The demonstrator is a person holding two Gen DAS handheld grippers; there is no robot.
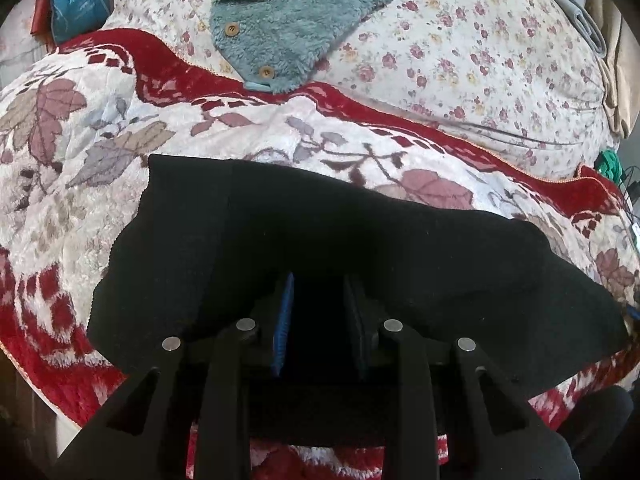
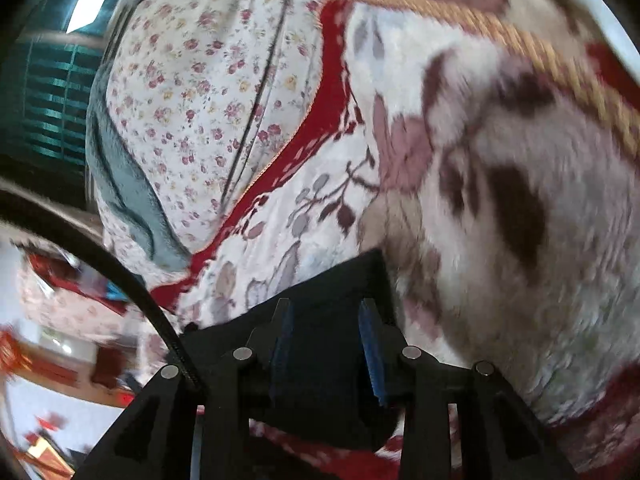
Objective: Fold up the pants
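The black pants (image 1: 320, 232) lie spread on a red and white leaf-patterned blanket (image 1: 80, 168). My left gripper (image 1: 320, 292) sits over the near edge of the pants, its blue-padded jaws apart with black cloth between them. In the right wrist view, my right gripper (image 2: 326, 320) also has its jaws apart, with a fold of the black pants (image 2: 344, 280) lying between the pads (image 2: 370, 344). The pants corner ends just beyond the right fingertips. The right view is motion-blurred.
A teal fleece garment with wooden buttons (image 1: 288, 20) lies on a floral quilt (image 1: 460, 52) beyond the blanket. A blue bag (image 1: 76, 4) sits at the far left. A black cable (image 2: 100, 256) crosses the right view's left side. A gold-trimmed blanket edge (image 2: 520, 40) is upper right.
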